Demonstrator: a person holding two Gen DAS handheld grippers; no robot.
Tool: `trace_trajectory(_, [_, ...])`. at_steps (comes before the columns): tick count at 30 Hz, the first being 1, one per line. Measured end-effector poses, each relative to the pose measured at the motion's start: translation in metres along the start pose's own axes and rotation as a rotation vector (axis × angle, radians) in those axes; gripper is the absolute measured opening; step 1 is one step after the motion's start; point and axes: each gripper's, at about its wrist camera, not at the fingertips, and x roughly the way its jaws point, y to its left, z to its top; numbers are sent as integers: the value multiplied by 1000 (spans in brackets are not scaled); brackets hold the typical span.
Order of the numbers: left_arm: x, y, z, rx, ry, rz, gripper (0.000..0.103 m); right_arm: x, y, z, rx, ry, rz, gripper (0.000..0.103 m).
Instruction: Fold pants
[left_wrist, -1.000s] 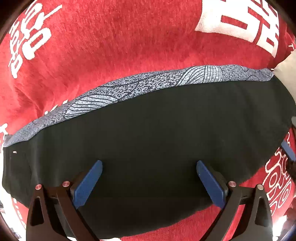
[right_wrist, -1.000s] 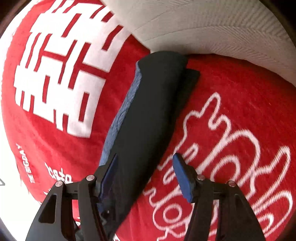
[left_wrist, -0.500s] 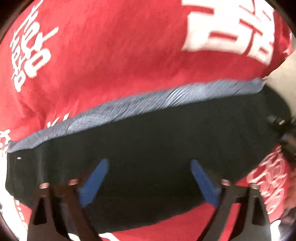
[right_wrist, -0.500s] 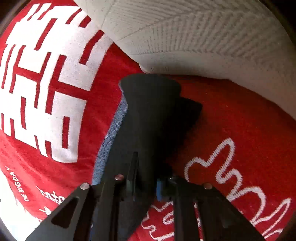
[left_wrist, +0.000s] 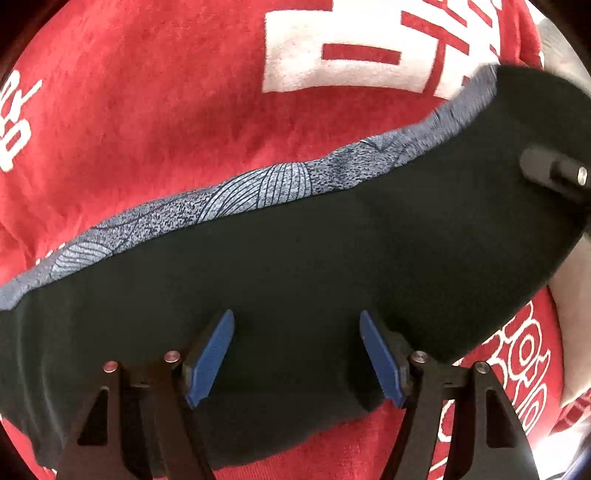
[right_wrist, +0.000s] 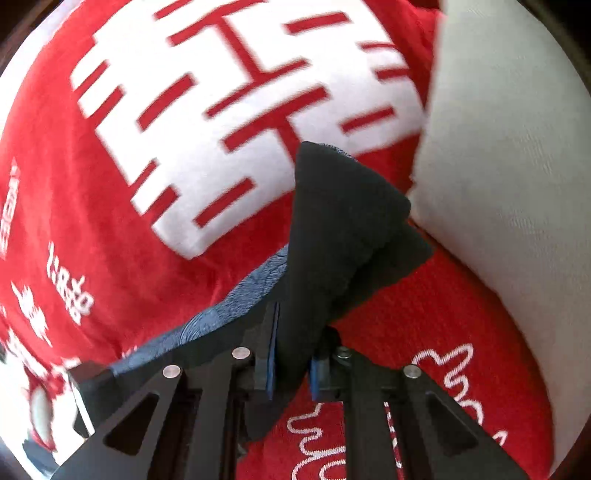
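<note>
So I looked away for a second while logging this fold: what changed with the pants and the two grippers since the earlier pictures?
The right gripper shut on the end of the pants and has lifted it off the red blanket, so the fabric now bunches up from its jaws. The left gripper is closing over the middle of the pants but has not pinched them. The blanket and the white cushion stayed put.

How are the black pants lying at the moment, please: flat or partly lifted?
Partly lifted: the right gripper is shut on one end of the pants, raising it off the red blanket.
</note>
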Motion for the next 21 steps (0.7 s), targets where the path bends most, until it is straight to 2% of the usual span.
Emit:
trace_trajectory(3, [-2,2,-1,6,-6,-18,71,-7,31,-1,-138,-2,-16,14])
trace_trajectory(6, [-8,12,3,-8,26,-66,71,-14,62,-6,-271,-4,-37,14])
trace_trajectory(8, [-21,33,5,-62,44,-96,71,-18,83,-11,-346,-7,-52,14])
trace_trajectory(10, [-38,60,4,-110,25,-90,71,-20,105,-17,-418,-5,-73,14])
trace_trajectory(13, [-62,104,0,-136,-1,-34,71,-17,139,-35,-532,-2,-114,14])
trace_trajectory(16, [-76,159,-9,-168,6,42,71,-3,173,-60,-635,11,-159,14])
trace_trajectory(21, [-82,243,-30,-234,48,159,71,41,225,-131,-837,84,-265,14])
